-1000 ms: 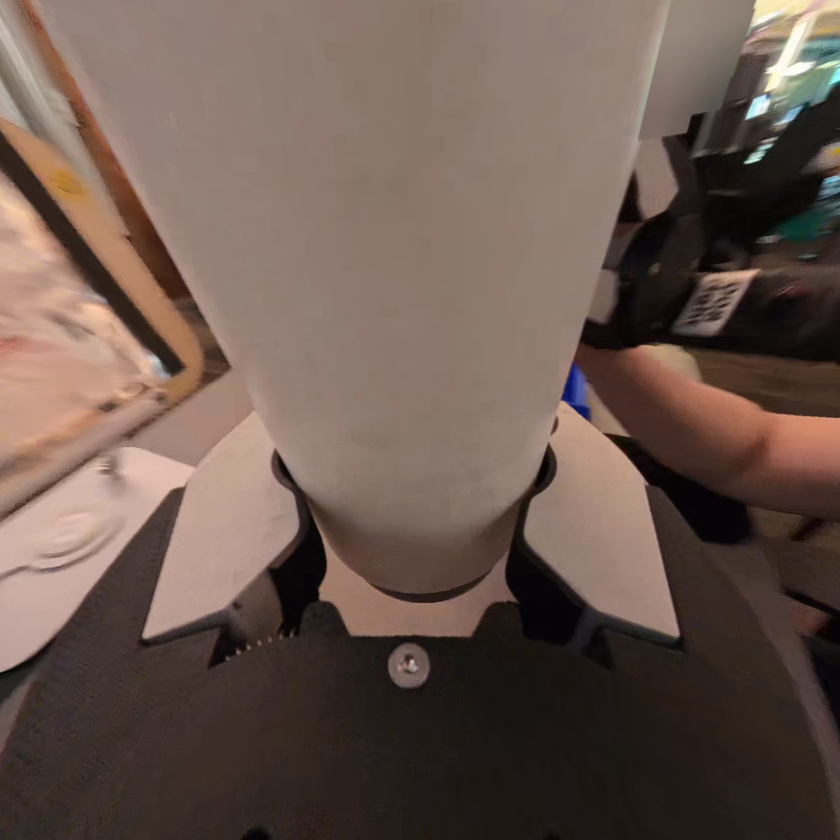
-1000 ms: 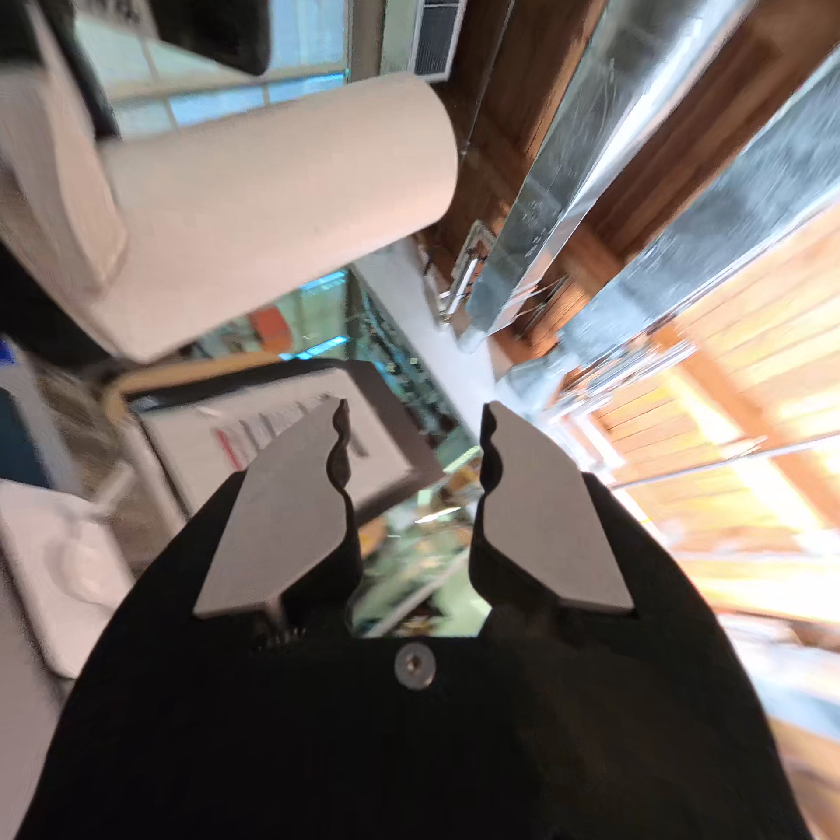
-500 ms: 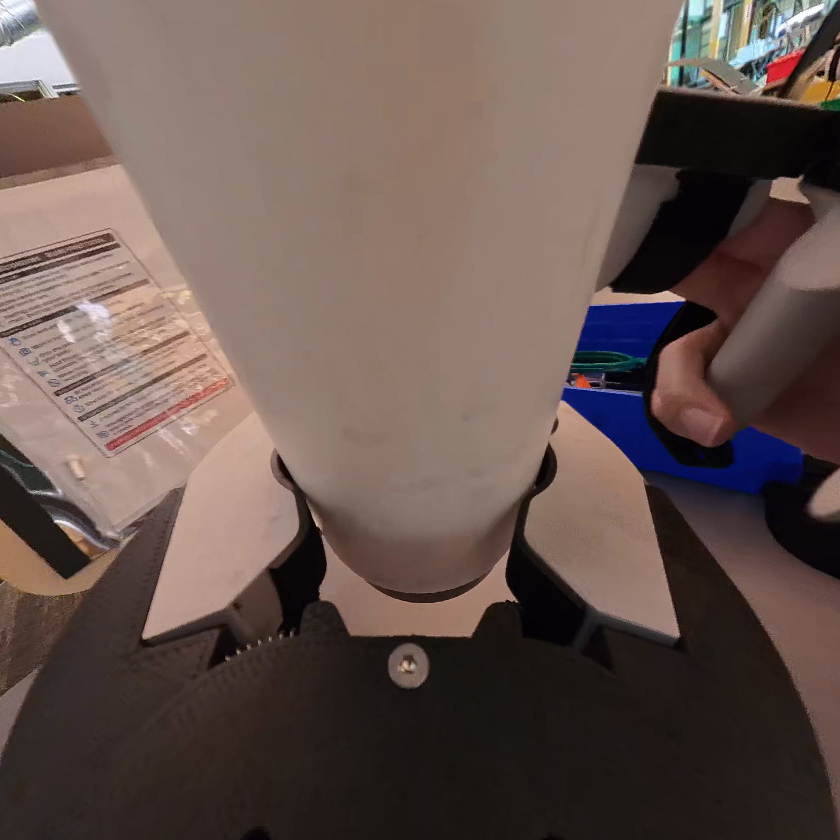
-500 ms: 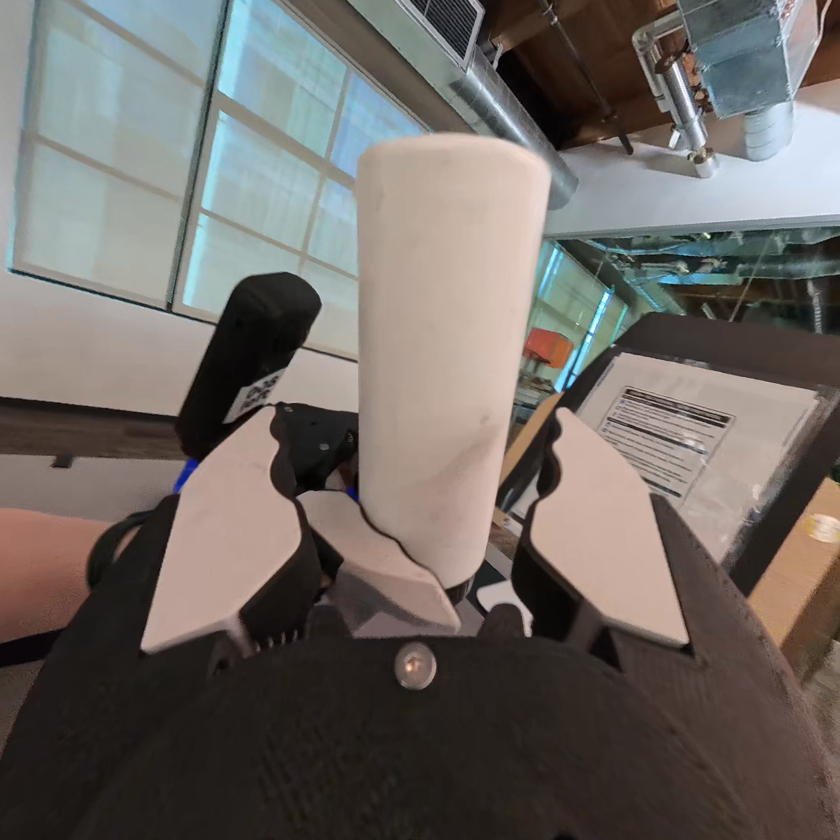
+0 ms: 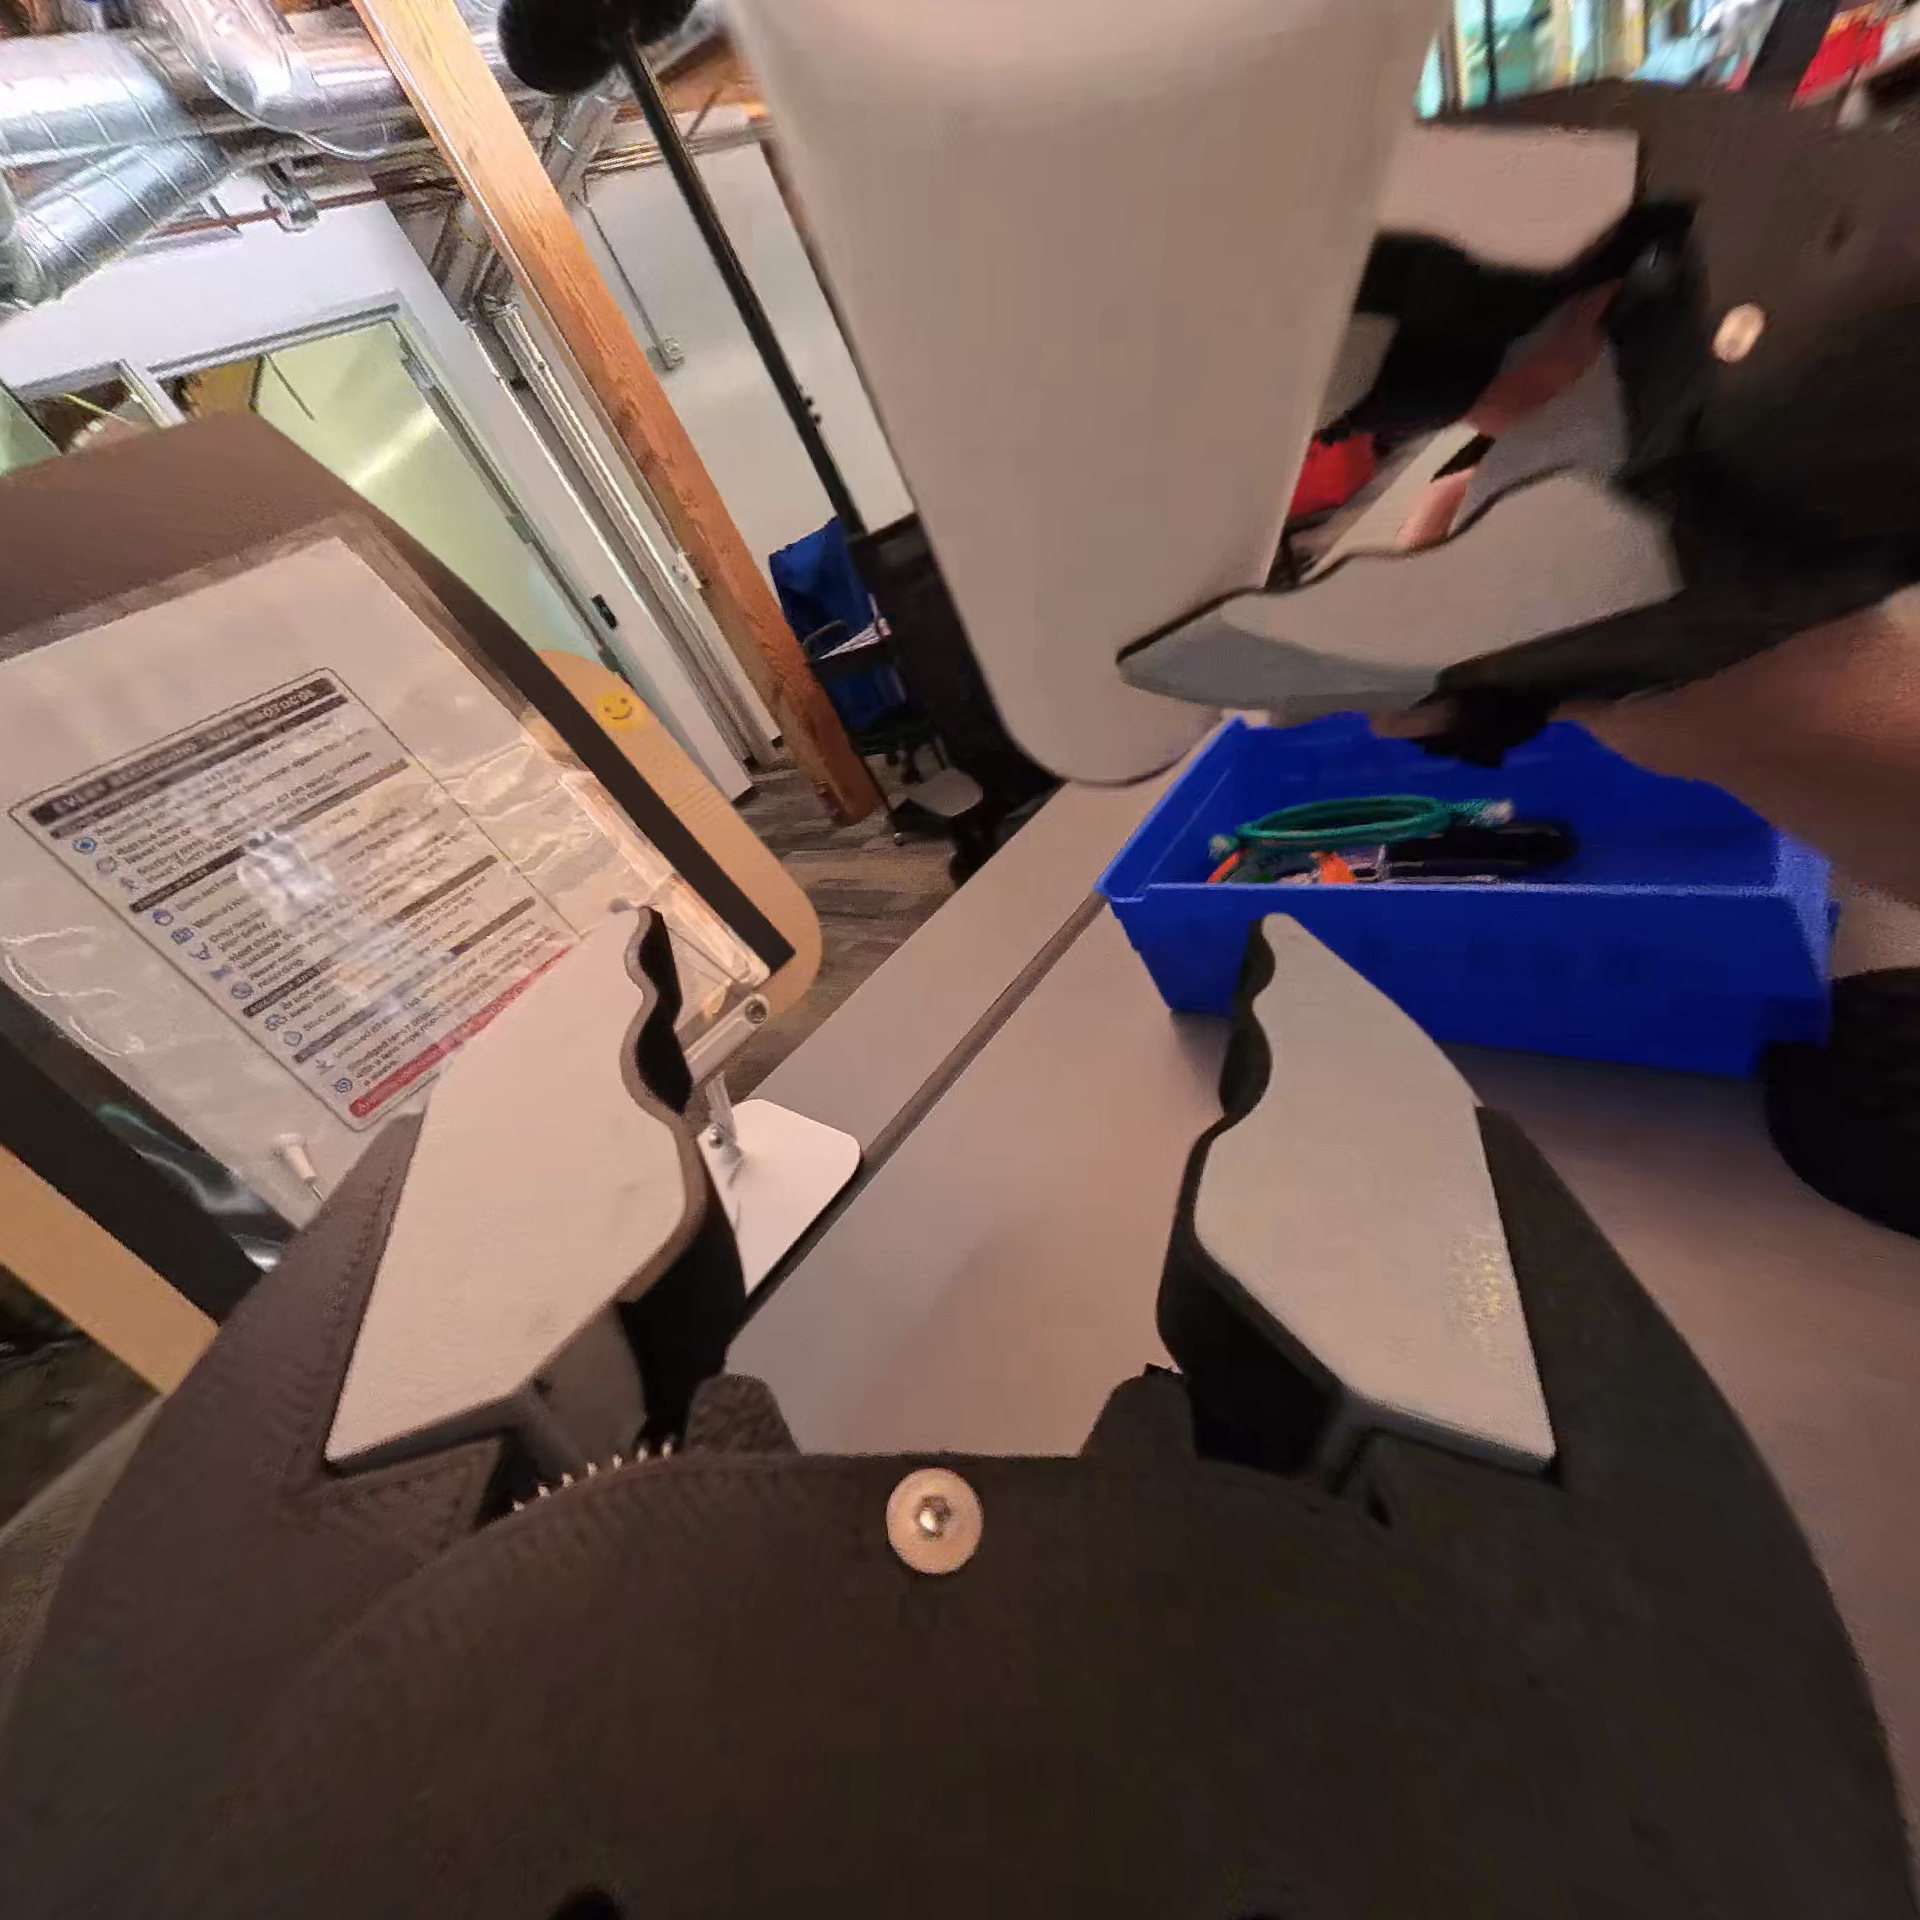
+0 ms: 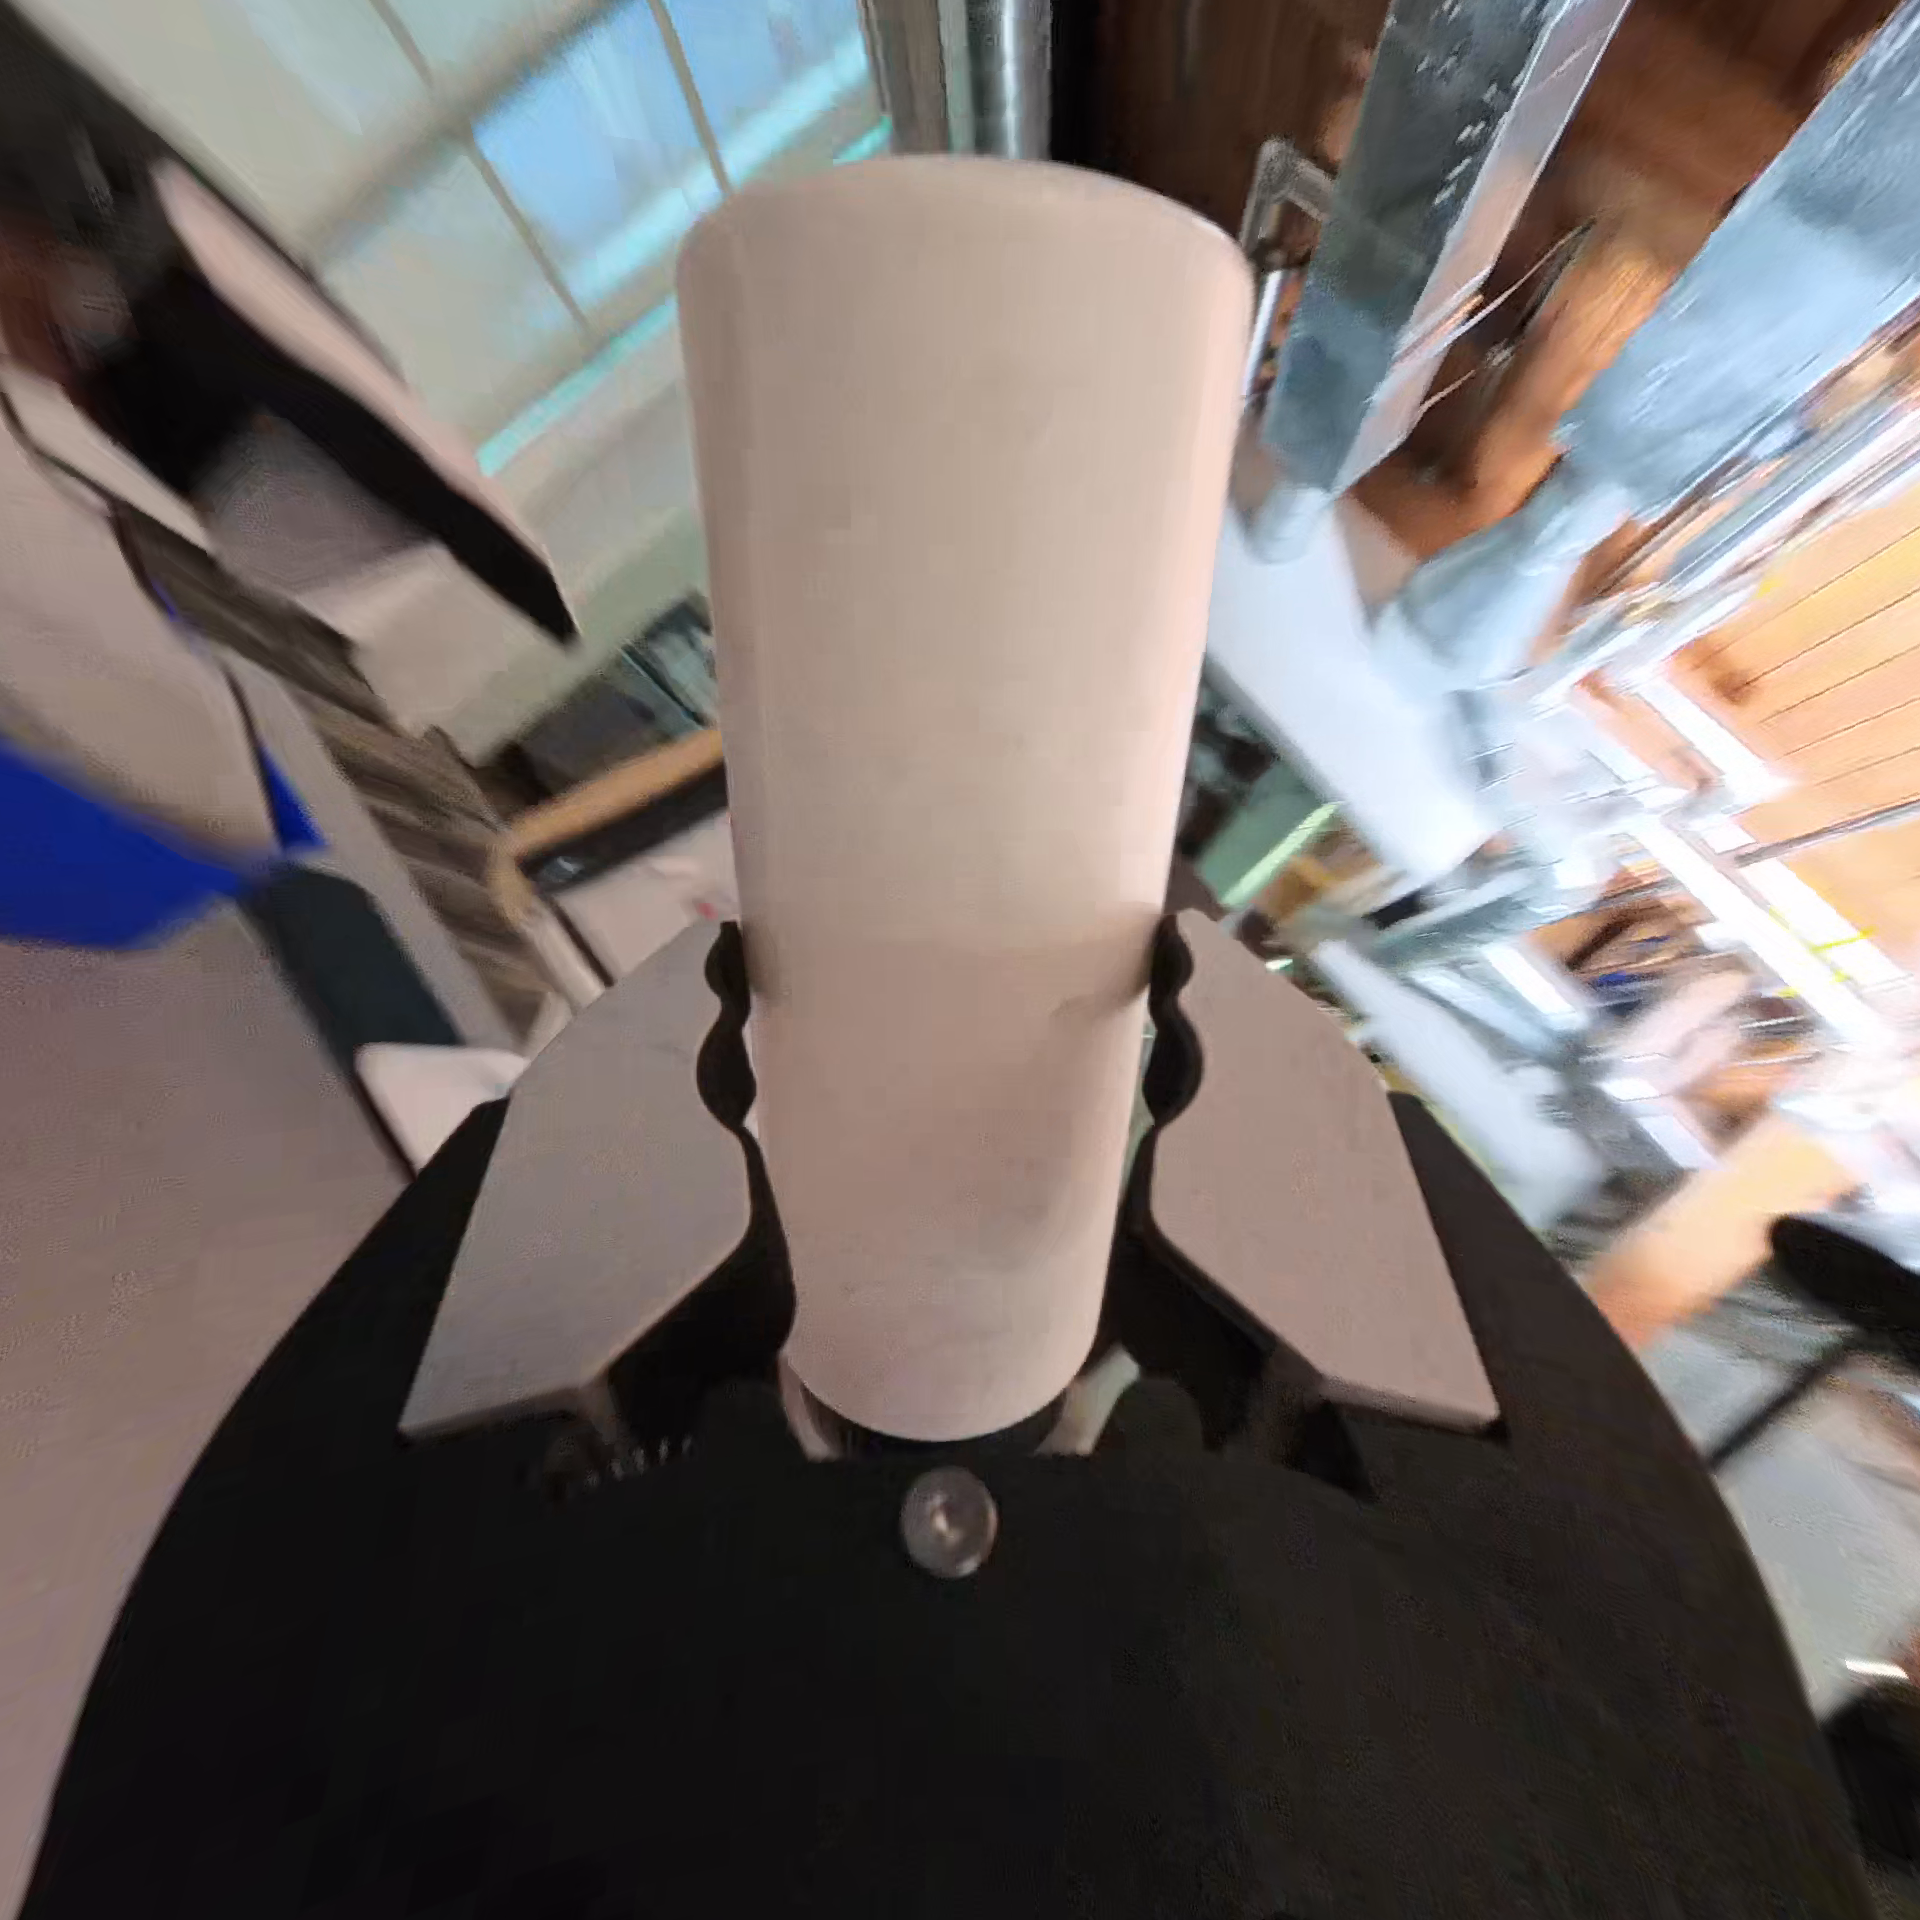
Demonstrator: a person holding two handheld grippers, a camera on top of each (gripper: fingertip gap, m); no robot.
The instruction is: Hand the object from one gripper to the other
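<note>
I count 2 hand-held grippers, the left [image 5: 940, 1049] and the right [image 6: 951, 997], 1 white tumbler [image 6: 961, 748], 1 blue bin [image 5: 1475, 961] on 1 counter [image 5: 997, 1226], and 1 laminated sign [image 5: 301, 883].

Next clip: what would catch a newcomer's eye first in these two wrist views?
The big white cylinder fills the middle of the right wrist view, clamped between the right gripper fingers. In the left wrist view, the left gripper is open and empty above a grey table, with the cylinder overhead. A bright blue bin holding cables sits on the table to the right.
</note>
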